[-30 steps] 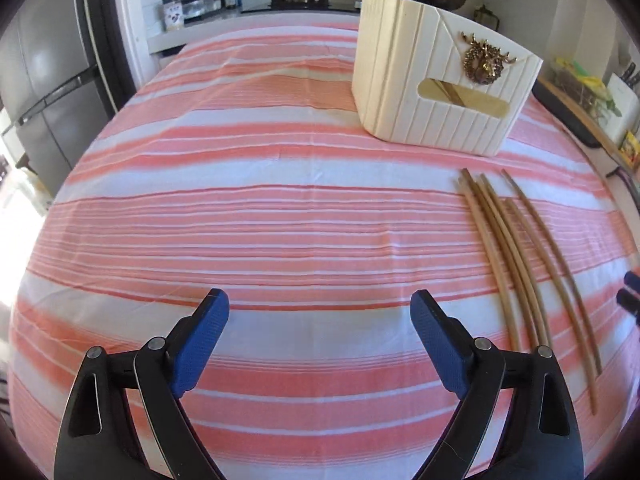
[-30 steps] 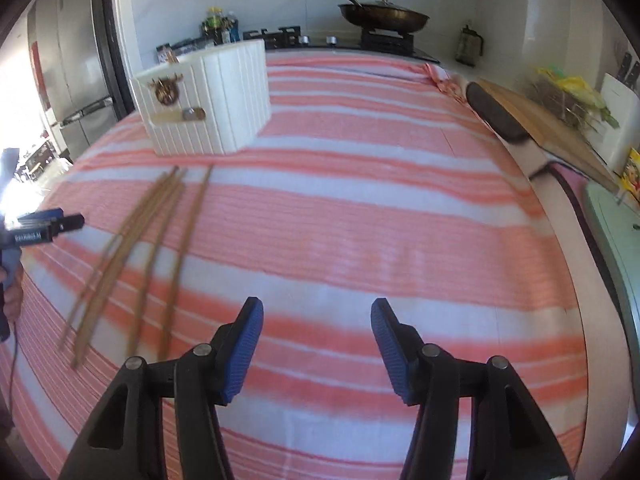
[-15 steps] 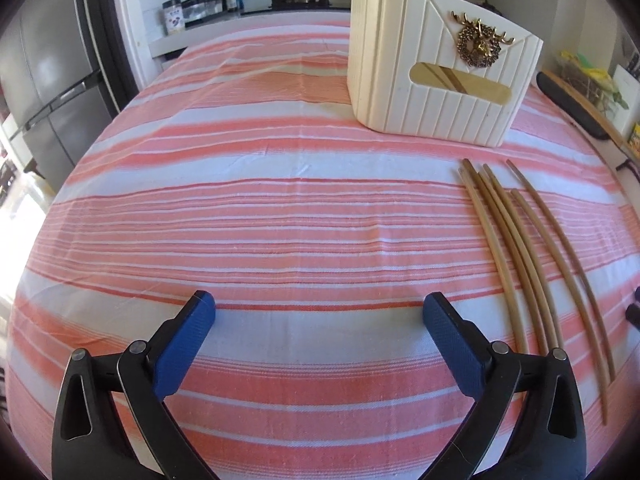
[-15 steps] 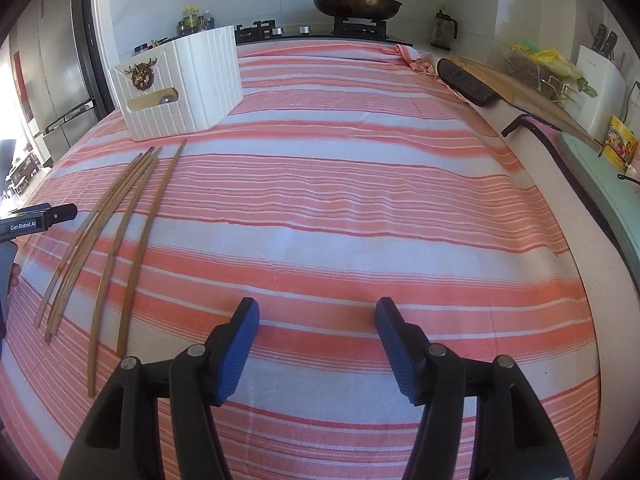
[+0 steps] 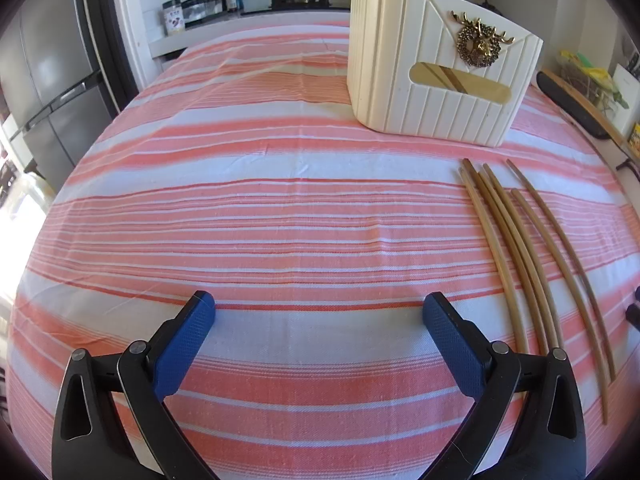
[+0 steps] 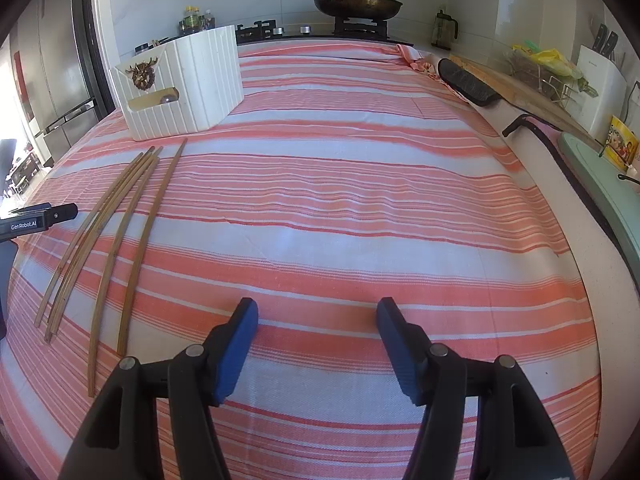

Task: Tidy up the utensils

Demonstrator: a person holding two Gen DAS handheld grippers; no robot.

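Note:
Several wooden chopsticks (image 5: 520,256) lie side by side on the striped cloth, right of my left gripper (image 5: 319,312); in the right wrist view the chopsticks (image 6: 108,232) lie left of my right gripper (image 6: 317,312). A cream ribbed holder box (image 5: 436,68) with a gold deer ornament stands behind them, also seen in the right wrist view (image 6: 184,84). Both grippers are open and empty, low over the cloth. The left gripper's side (image 6: 36,220) shows at the right view's left edge.
The table is covered by a red-and-white striped cloth (image 6: 360,200). A stove with a lidded pan (image 6: 356,2) is at the back. A cutting board (image 6: 520,88), a knife block and bags sit along the right counter. A fridge (image 5: 52,80) stands at the left.
My left gripper has opened wider and moved a little closer to the box. My right gripper has swung so the chopsticks sit further left and are no longer blurred.

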